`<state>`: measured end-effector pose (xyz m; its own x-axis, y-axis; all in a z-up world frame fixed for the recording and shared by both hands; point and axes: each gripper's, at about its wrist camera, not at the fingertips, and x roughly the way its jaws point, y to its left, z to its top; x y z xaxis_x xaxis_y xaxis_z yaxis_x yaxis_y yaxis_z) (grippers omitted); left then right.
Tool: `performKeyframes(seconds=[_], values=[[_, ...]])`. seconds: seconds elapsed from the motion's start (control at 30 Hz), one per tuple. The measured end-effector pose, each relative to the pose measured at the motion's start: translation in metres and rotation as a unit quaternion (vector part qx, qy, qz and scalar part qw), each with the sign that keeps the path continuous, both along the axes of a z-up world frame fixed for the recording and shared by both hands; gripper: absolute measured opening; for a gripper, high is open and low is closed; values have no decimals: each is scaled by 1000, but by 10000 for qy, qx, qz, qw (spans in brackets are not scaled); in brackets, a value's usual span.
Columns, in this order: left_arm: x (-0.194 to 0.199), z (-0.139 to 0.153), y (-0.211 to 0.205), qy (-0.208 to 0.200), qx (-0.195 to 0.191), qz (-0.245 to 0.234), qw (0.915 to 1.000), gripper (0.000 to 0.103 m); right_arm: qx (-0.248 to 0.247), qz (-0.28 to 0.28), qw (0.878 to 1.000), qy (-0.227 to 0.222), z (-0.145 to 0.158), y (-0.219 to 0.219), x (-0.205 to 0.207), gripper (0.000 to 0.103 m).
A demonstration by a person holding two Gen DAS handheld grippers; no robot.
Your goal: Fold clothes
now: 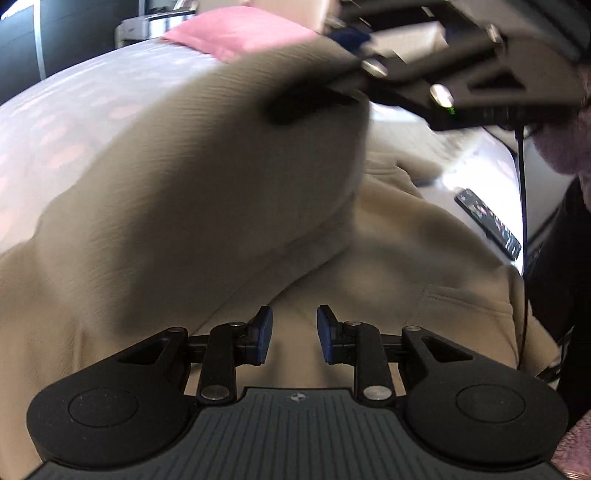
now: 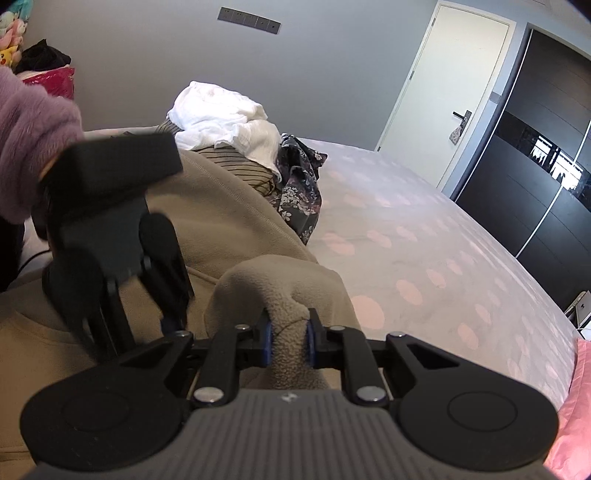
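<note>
A beige fleece garment [image 1: 388, 266] lies spread on the bed. My left gripper [image 1: 294, 334] is open and empty, just above the garment's body. My right gripper [image 2: 289, 338] is shut on a bunched fold of the same beige fleece [image 2: 280, 288] and holds it lifted. In the left wrist view that lifted part [image 1: 192, 177] hangs in front, blurred, with the right gripper [image 1: 314, 103] at its top. In the right wrist view the left gripper [image 2: 110, 229] shows at left, held by a hand in a purple fuzzy sleeve.
The bed [image 2: 424, 236] has a pale sheet with pink dots. A pile of white, striped and floral clothes [image 2: 251, 147] lies at its far side. A pink pillow [image 1: 236, 31] and a phone [image 1: 487, 221] lie on the bed. A door [image 2: 454, 85] and dark wardrobe stand beyond.
</note>
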<state>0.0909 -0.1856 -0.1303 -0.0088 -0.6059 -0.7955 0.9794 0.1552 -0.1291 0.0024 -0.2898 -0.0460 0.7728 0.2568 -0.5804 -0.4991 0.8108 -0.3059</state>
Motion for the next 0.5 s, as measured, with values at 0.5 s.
performKeyframes(seconds=[0.5], values=[[24, -27, -11, -1435, -26, 1434, 9792, 13, 16, 327, 9987, 386, -19, 5, -14, 19]])
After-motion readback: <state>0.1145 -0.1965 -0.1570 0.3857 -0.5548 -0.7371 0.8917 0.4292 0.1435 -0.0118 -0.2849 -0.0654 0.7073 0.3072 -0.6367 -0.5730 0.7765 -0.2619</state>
